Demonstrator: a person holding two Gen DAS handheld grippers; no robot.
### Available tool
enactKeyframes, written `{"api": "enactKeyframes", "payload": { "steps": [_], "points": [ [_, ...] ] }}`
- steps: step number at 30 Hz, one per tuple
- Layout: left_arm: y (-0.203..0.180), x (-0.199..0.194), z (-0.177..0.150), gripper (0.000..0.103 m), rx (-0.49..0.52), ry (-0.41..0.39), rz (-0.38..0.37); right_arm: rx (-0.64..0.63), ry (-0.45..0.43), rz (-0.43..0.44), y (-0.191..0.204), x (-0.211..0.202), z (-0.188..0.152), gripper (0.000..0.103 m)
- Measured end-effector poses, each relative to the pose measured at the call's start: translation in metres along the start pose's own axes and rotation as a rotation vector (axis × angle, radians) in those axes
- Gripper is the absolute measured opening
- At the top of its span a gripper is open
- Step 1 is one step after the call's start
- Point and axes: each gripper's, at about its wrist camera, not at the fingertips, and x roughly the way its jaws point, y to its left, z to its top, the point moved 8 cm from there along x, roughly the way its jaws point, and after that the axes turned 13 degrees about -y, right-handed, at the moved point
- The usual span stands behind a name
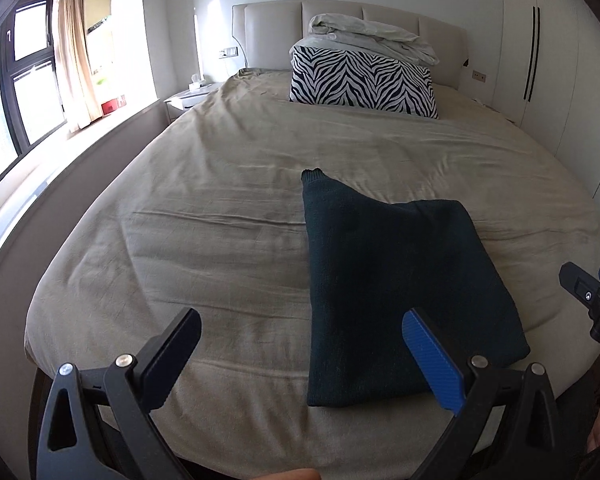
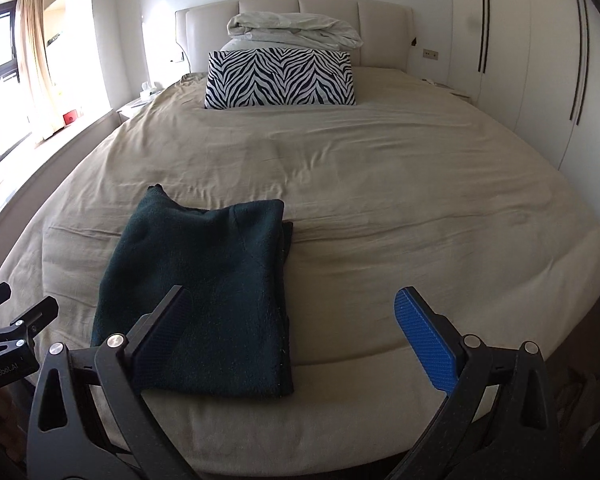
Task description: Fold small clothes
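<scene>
Two grippers are held with jaws spread wide, nothing clamped: the left gripper (image 1: 300, 356) and the right gripper (image 2: 296, 332). The folded dark green sweater (image 1: 396, 296) is laid on the beige bedsheet (image 1: 220, 200), lower centre-right of the left view, lower left of the right view.

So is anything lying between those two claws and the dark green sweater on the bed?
Nothing visible. The sweater lies alone on the beige bedcover, just ahead of the open left gripper and right gripper.

One folded dark green knit garment (image 2: 204, 292) lies on one beige-covered bed (image 2: 380, 184), with one zebra-striped pillow (image 2: 280, 78) and one bundled white duvet (image 2: 292, 30).
</scene>
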Motion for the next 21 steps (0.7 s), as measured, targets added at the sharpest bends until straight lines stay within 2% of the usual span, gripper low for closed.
{"api": "enactKeyframes", "payload": {
  "steps": [9,21],
  "points": [
    [0.004,0.009,-0.011,0.103,-0.023,0.046,-0.009,-0.006,0.079,0.005,0.000,0.018,-0.023,0.103],
    [0.006,0.012,-0.018,0.103,-0.029,0.067,-0.007,-0.008,0.111,0.019,0.007,0.019,-0.032,0.103]
  ]
}}
